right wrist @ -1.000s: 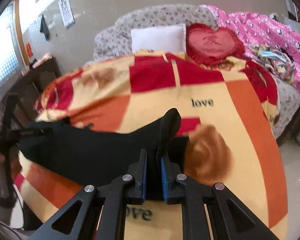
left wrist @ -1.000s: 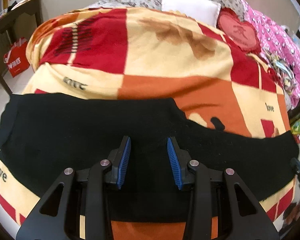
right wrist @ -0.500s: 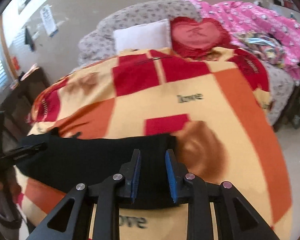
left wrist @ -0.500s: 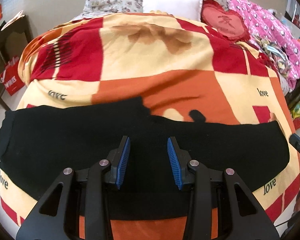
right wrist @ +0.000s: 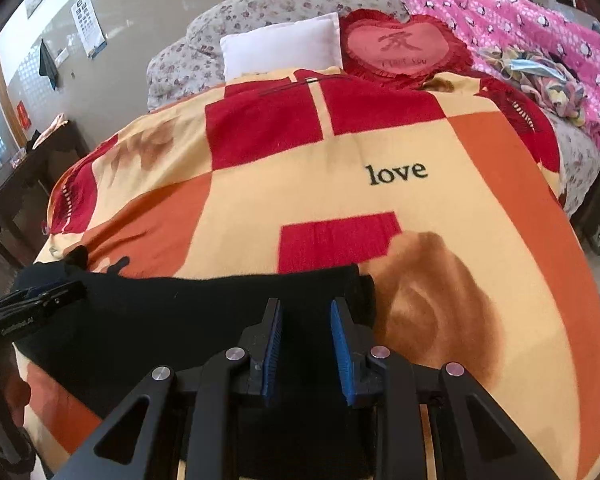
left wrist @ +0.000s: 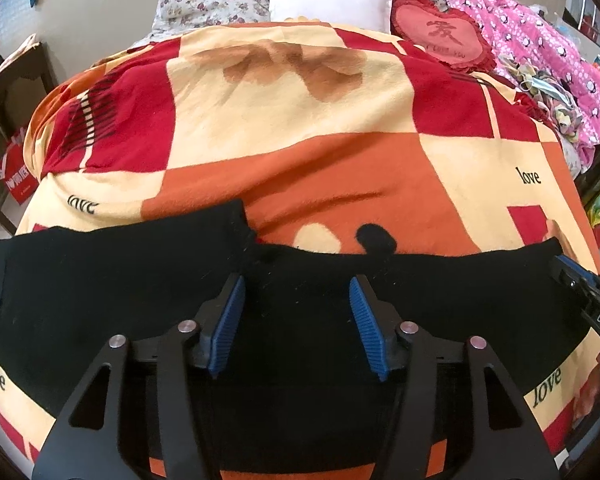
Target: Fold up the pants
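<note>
Black pants (left wrist: 100,280) lie flat in a long band across the near end of a bed, on a red, orange and cream blanket (left wrist: 300,140). My left gripper (left wrist: 296,304) is open and empty above the middle of the pants. My right gripper (right wrist: 306,332) is open and empty above the right end of the pants (right wrist: 180,312). The right gripper also shows at the right edge of the left wrist view (left wrist: 580,280). The left gripper also shows at the left edge of the right wrist view (right wrist: 40,300).
A white pillow (left wrist: 328,0), a red heart cushion (left wrist: 440,36) and a pink quilt (left wrist: 540,60) lie at the head and right side of the bed. A dark wooden table (right wrist: 20,184) stands left of the bed. A red bag (left wrist: 16,176) sits on the floor.
My right gripper has opened and let go of the pants' right end, which now lies flat on the blanket. My left gripper has stayed open above the pants.
</note>
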The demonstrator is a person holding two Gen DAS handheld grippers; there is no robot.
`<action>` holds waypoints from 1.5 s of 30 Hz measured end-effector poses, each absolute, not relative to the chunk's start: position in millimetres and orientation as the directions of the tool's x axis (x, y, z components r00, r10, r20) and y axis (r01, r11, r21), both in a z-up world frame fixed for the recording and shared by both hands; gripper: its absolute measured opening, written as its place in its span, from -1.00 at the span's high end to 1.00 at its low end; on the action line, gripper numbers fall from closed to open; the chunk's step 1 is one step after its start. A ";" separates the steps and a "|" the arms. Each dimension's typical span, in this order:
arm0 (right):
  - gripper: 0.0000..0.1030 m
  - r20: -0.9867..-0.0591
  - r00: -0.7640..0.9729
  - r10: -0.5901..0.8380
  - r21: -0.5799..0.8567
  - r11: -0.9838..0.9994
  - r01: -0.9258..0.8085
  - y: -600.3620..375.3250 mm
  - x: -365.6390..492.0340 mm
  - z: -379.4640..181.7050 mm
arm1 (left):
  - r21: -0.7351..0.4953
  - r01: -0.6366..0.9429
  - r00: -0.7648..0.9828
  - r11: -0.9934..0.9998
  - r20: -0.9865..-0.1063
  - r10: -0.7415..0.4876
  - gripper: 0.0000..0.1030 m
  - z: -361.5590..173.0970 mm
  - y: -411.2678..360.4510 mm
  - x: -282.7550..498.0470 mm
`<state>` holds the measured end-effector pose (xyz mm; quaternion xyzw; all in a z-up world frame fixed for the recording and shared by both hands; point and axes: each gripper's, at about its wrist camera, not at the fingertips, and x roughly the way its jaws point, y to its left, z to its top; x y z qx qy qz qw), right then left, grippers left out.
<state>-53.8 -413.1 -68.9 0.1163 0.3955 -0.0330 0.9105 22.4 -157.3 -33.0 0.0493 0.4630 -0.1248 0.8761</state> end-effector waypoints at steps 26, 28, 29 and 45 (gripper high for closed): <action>0.39 -0.748 0.663 0.022 0.166 0.974 0.155 -402.0 -122.6 -55.4 | -0.055 0.261 0.512 0.964 -0.839 -0.187 -0.04 -35.2 -138.6 -20.7; 0.37 -0.741 0.671 0.025 0.179 0.970 0.162 -405.6 -125.7 -52.7 | -0.076 0.268 0.502 0.961 -0.839 -0.207 -0.04 -32.1 -140.5 -21.6; 0.32 -0.738 0.675 0.024 0.186 0.968 0.168 -407.2 -126.9 -52.5 | -0.081 0.271 0.502 0.959 -0.838 -0.213 -0.04 -30.5 -141.9 -22.7; 0.21 -0.742 0.670 0.021 0.204 0.959 0.196 -418.2 -129.3 -55.5 | -0.076 0.300 0.486 0.951 -0.845 -0.221 -0.04 -26.8 -159.0 -21.0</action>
